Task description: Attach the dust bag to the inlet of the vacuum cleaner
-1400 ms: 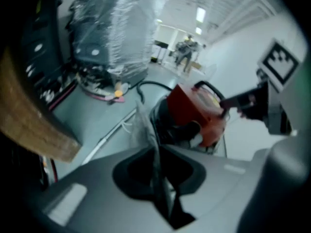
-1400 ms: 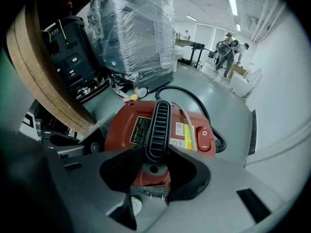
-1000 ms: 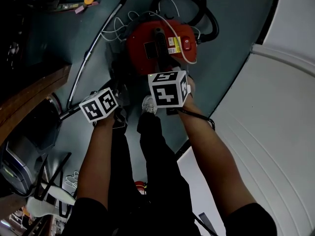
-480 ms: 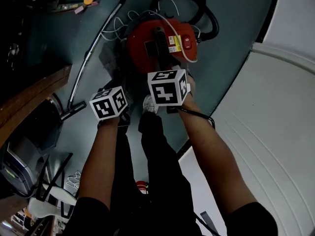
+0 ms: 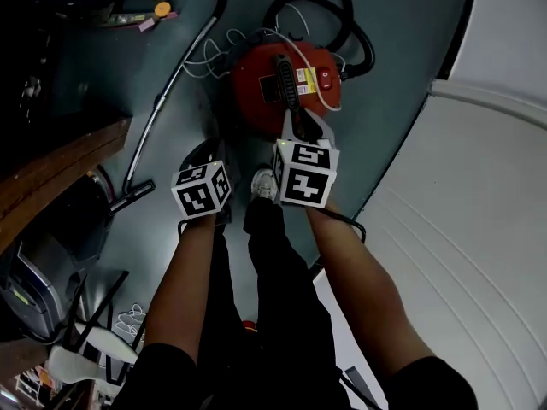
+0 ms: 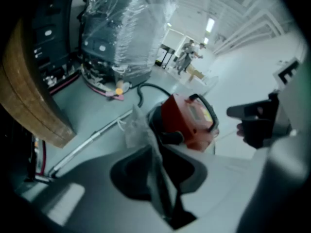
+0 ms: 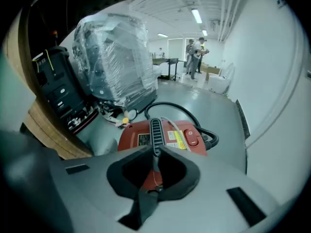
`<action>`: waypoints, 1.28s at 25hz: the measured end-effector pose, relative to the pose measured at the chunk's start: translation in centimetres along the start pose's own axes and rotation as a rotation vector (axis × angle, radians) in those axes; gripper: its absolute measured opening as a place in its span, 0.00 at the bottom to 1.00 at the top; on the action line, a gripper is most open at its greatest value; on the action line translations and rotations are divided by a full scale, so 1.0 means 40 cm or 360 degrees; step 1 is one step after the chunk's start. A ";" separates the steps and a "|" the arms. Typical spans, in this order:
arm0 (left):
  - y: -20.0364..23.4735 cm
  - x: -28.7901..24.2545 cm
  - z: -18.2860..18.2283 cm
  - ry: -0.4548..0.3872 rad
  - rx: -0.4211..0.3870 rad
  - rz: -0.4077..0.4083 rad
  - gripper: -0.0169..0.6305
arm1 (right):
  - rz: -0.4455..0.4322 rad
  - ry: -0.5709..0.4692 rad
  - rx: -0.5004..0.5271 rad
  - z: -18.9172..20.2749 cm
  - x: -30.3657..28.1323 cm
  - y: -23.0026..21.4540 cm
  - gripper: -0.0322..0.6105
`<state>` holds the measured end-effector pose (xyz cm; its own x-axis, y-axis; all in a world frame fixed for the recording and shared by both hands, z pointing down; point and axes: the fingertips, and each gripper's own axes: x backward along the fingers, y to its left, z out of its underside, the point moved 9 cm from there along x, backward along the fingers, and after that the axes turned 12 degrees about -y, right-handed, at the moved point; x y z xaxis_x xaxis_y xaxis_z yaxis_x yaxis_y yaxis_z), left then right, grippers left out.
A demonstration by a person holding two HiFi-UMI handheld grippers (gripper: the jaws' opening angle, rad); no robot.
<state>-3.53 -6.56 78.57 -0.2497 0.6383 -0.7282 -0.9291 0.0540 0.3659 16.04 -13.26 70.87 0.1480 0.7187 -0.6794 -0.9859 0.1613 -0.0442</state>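
Nearest to me, my left tongs are pinched shut on the dust bag, a thin, crinkled, see-through sheet that runs up out of the seam between the jaws and stands above their tips. My right tongs hang just beside them, and their jaws are closing with a dark gap between them. A thin pale strip shows in that gap, but I cannot tell whether it sits between the jaws or lies on the machine beyond.

Below both tongs is my shoe on the grey floor. Just past the tongs stands the red vacuum cleaner, with its black ribbed handle running towards me. The bag hangs on the near side of it, towards its left. I cannot pick out the inlet.

A black hose loops round behind the machine, and a metal tube lies on the floor to its left. Further off stands a load wrapped in clear film, and far down the hall are people.
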 end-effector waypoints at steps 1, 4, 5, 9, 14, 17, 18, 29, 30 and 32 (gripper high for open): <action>0.000 0.026 -0.012 -0.0002 -0.0053 -0.0022 0.06 | 0.0001 -0.0047 -0.0052 -0.008 0.030 0.009 0.05; -0.008 0.112 -0.066 -0.0045 -0.0120 -0.0021 0.02 | -0.0097 -0.0109 -0.0130 -0.021 0.111 0.049 0.05; -0.014 0.141 -0.091 -0.0085 -0.0118 0.0010 0.02 | -0.0125 -0.0115 -0.0113 -0.026 0.134 0.064 0.05; -0.049 0.243 -0.210 -0.0261 -0.0163 0.0159 0.02 | -0.0260 -0.0192 -0.0106 -0.076 0.214 0.113 0.05; -0.134 0.389 -0.366 -0.0420 -0.0263 0.0208 0.02 | -0.0342 -0.0364 -0.0088 -0.218 0.350 0.157 0.05; -0.215 0.494 -0.458 -0.0484 -0.0299 0.0226 0.02 | -0.0348 -0.0455 -0.0191 -0.329 0.450 0.155 0.05; -0.244 0.531 -0.491 -0.0508 -0.0316 0.0237 0.02 | -0.0355 -0.0488 -0.0214 -0.366 0.481 0.155 0.05; -0.466 0.879 -0.833 -0.0824 -0.0460 0.0313 0.02 | -0.0386 -0.0849 -0.0125 -0.741 0.766 0.215 0.05; -0.483 0.897 -0.871 -0.0868 -0.0465 0.0329 0.02 | -0.0384 -0.0902 -0.0103 -0.781 0.785 0.217 0.05; -0.518 0.935 -0.934 -0.0947 -0.0484 0.0363 0.02 | -0.0395 -0.0997 -0.0088 -0.853 0.828 0.214 0.05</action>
<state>-3.81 -12.49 22.08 -0.3365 0.9242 -0.1805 -0.9280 -0.2929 0.2304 9.83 -11.14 23.00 0.3714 0.9239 -0.0922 -0.9169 0.3493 -0.1932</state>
